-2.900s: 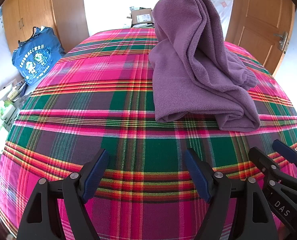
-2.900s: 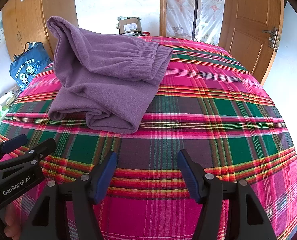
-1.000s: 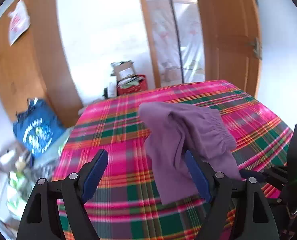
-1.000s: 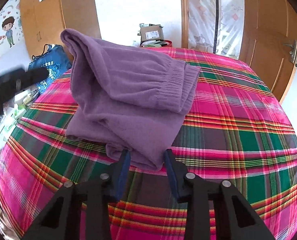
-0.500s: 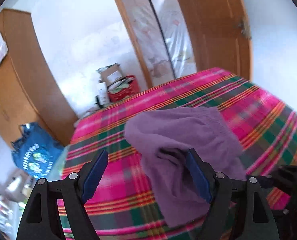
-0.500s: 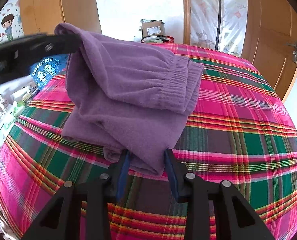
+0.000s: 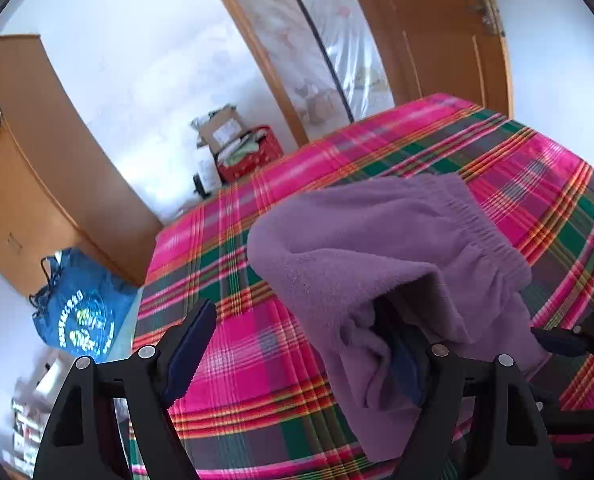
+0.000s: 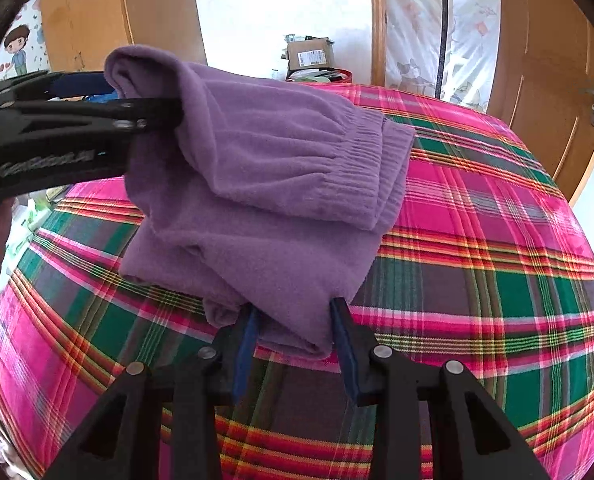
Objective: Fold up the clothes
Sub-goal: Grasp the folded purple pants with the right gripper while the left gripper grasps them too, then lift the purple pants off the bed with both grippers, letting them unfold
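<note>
Lifted since before — purple garment (image 8: 265, 184), right gripper (image 8: 293, 330) pinching its hem.

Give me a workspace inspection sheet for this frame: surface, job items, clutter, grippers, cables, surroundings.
Surface: plaid bedspread, pink, green and purple.
Job's things: purple fleece garment, bunched, one end raised, near edge on the bedspread.
Clutter: nothing seen on the bedspread.
Grippers: left gripper wide open, one of its fingers tucked under the raised fold; right gripper shut on the garment's near edge.
Cables: nothing seen.
Surroundings: blue bag, cardboard box, red basket, wardrobe, wooden door.
</note>
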The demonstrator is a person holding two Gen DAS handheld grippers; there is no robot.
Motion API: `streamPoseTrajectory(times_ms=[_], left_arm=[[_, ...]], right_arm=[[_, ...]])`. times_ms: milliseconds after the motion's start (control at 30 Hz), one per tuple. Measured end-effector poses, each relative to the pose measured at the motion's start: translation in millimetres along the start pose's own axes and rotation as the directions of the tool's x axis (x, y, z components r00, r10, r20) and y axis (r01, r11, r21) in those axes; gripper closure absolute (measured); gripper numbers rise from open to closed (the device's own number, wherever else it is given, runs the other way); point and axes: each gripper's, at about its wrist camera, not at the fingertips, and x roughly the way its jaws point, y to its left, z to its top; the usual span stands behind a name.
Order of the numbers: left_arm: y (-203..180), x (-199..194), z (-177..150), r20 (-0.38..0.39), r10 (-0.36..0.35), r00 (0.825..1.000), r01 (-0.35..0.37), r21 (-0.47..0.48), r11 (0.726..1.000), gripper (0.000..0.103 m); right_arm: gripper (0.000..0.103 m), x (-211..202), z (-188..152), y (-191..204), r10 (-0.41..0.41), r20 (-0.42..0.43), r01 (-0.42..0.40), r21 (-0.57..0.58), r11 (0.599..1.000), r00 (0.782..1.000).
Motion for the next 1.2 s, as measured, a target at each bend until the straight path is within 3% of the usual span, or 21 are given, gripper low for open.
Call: streamPoseTrajectory(times_ms=[100,167,200,233,267,400,600,733,900,1133,1200], left_arm=[[0,7,2,-0.019,-0.003,1.0,0.003,-0.007,1.0,0.039],[1,11,3,-0.031,-0.006,1.0,0.005,-0.012,1.0,0.067],[1,13,4,-0.038,-0.008,0.999,0.007,-0.016,1.0,0.075],[5,15,5,-0.05,-0.03,0.998,0.028,-0.052,0.998,0.087],[10,16,5,-0.06,-0.05,0.997,0.045,-0.089,0.995,0.09],[28,13,6,-0.055,-0.107,0.993,0.093,-0.214,0.972,0.092],[42,-7,16,0.029,-0.099,0.995,0.103,-0.281,0.954,0.093],[50,-20,23,0.078,-0.11,0.991,0.13,-0.322,0.938,0.093],[60,-36,32,0.141,-0.121,0.983,0.165,-0.37,0.914,0.093],[78,-68,39,0.237,-0.1,0.966,0.195,-0.424,0.884,0.093],[88,-71,34,0.236,-0.068,0.969,0.171,-0.45,0.877,0.093]], right_arm=[[0.065,2,1,0,-0.007,0.001,0.007,-0.005,1.0,1.0],[0.07,3,2,0,-0.009,0.005,0.009,-0.003,1.0,1.0],[0.072,3,3,-1,-0.008,0.008,0.008,-0.002,1.0,1.0],[0.082,3,4,0,-0.012,0.016,0.012,0.0,1.0,1.0],[0.092,0,5,-1,-0.032,0.031,0.032,0.003,0.999,0.999],[0.094,-7,8,-10,-0.015,0.056,0.013,0.035,0.999,0.998],[0.095,-27,11,-17,-0.052,0.149,0.043,0.066,0.997,0.987],[0.096,-50,20,-24,-0.107,0.236,0.092,0.073,0.993,0.966],[0.096,-86,53,-30,-0.175,0.357,0.159,0.074,0.984,0.918],[0.096,-140,81,-14,-0.219,0.529,0.226,0.053,0.973,0.82],[0.096,-147,81,-6,-0.186,0.545,0.207,0.023,0.978,0.817]])
